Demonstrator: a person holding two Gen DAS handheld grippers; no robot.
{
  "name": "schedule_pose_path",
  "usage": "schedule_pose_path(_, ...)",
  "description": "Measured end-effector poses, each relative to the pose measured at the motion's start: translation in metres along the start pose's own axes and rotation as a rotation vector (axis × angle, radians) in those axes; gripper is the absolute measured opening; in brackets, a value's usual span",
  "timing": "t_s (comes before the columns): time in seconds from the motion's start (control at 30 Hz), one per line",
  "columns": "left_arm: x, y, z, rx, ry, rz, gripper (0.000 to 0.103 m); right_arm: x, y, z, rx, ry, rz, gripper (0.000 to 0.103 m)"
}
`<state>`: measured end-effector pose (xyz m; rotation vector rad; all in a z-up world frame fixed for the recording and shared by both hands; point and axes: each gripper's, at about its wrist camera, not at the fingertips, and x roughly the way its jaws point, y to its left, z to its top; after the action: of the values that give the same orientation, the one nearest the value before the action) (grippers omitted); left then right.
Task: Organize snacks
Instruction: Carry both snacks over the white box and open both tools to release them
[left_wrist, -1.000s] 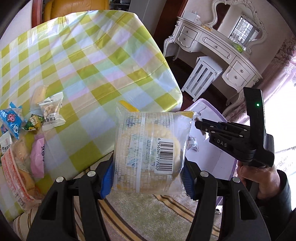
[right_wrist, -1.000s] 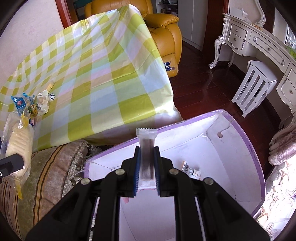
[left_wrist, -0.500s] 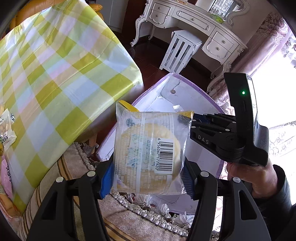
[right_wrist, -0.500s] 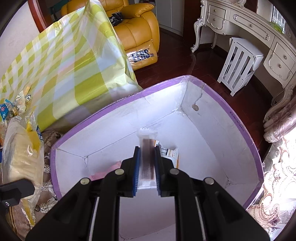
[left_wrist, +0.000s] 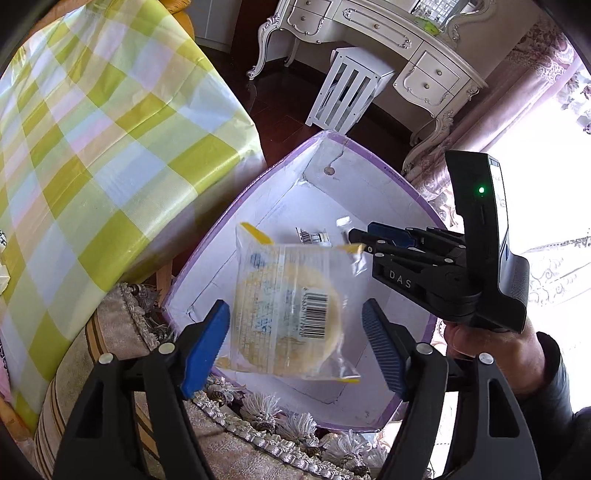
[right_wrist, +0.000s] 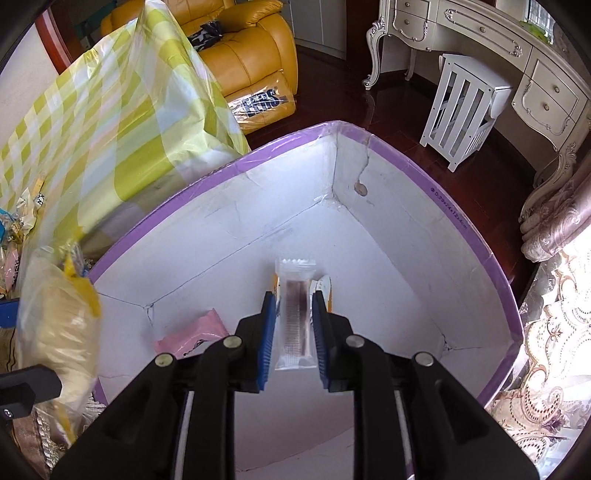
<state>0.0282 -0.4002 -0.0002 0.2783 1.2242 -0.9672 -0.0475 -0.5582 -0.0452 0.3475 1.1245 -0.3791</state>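
A white box with a purple rim (left_wrist: 280, 166) (right_wrist: 480, 236) stands beside the table. My left gripper (left_wrist: 295, 339) is open above the box; the clear packet with a round yellow cake (left_wrist: 288, 306) is loose between its spread blue pads, apart from both. The packet also shows at the left edge of the right wrist view (right_wrist: 59, 317). My right gripper (right_wrist: 294, 317) is over the box and has opened slightly; a narrow clear packet with a brown bar (right_wrist: 295, 306) sits between its pads. The right gripper shows in the left wrist view (left_wrist: 369, 240).
A pink packet (right_wrist: 192, 338) and a small white-and-orange packet (left_wrist: 314, 236) lie in the box. The yellow-checked tablecloth (left_wrist: 92, 129) hangs at the left, with a fringed cushion (left_wrist: 236, 435) below. A white stool (right_wrist: 461, 107), a dresser and a yellow armchair (right_wrist: 251, 62) stand behind.
Both grippers moved over the box. My left gripper opened and let go of the cake packet, which is dropping. My right gripper's pads have parted a little around the bar packet.
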Motion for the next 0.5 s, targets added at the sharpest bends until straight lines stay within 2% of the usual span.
schedule_pose_path(0.03, -0.001, 0.000, 0.000, -0.001, -0.005, 0.001, 0.079, -0.001, 0.000, 0.000, 0.002, -0.003, -0.002, 0.050)
schedule_pose_path(0.07, -0.002, 0.000, 0.000, -0.002, -0.007, 0.001, 0.080, -0.001, 0.001, 0.000, 0.001, -0.005, -0.001, 0.056)
schedule_pose_path(0.13, -0.002, -0.001, -0.001, -0.006, -0.009, 0.004, 0.080, -0.002, 0.003, 0.000, -0.001, -0.004, 0.002, 0.056)
schedule_pose_path(0.23, -0.006, 0.001, -0.002, -0.020, -0.024, 0.006, 0.083, -0.004, 0.007, 0.001, -0.006, -0.010, 0.002, 0.066)
schedule_pose_path(0.37, -0.015, 0.008, -0.005, -0.052, -0.057, 0.027, 0.087, -0.008, 0.015, 0.003, -0.014, -0.012, 0.013, 0.073)
schedule_pose_path(0.5, -0.028, 0.019, -0.011, -0.088, -0.091, 0.056, 0.088, -0.011, 0.030, 0.004, -0.039, -0.013, 0.032, 0.076)
